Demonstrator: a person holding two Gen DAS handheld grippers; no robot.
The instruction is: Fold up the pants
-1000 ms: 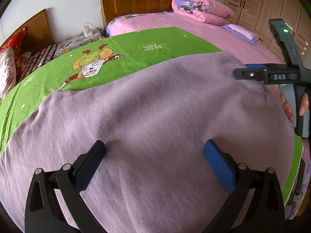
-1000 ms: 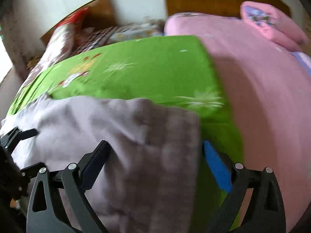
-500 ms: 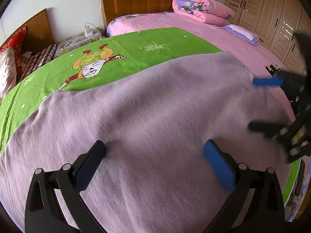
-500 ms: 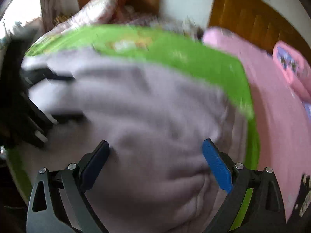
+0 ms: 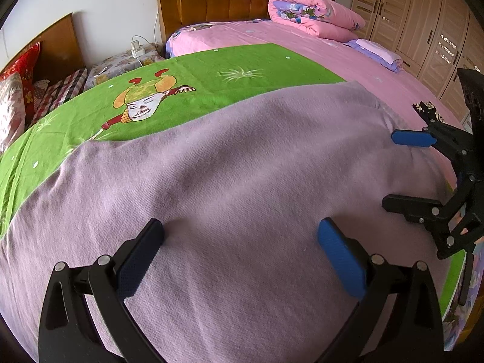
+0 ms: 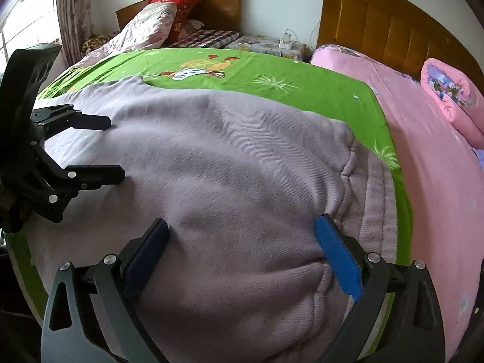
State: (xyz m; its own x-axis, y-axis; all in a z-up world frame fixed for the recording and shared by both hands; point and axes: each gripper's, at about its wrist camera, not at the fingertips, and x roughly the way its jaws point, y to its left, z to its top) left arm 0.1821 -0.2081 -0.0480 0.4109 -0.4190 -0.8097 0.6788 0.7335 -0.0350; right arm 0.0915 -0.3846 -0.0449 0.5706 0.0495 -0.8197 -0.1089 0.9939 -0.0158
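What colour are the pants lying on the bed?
Pale lilac pants, plain with no pattern; clearest in the right wrist view.

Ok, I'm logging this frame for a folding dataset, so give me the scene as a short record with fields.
garment: lilac pants, spread flat
waistband: ribbed end, beside the right gripper
surface: green cartoon sheet on the bed
left gripper: open, fingertips resting on the fabric
right gripper: open, fingertips resting on the fabric

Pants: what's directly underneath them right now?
The pants lie on a green cartoon sheet, showing beyond their far edge and right side. What's beneath their middle is covered.
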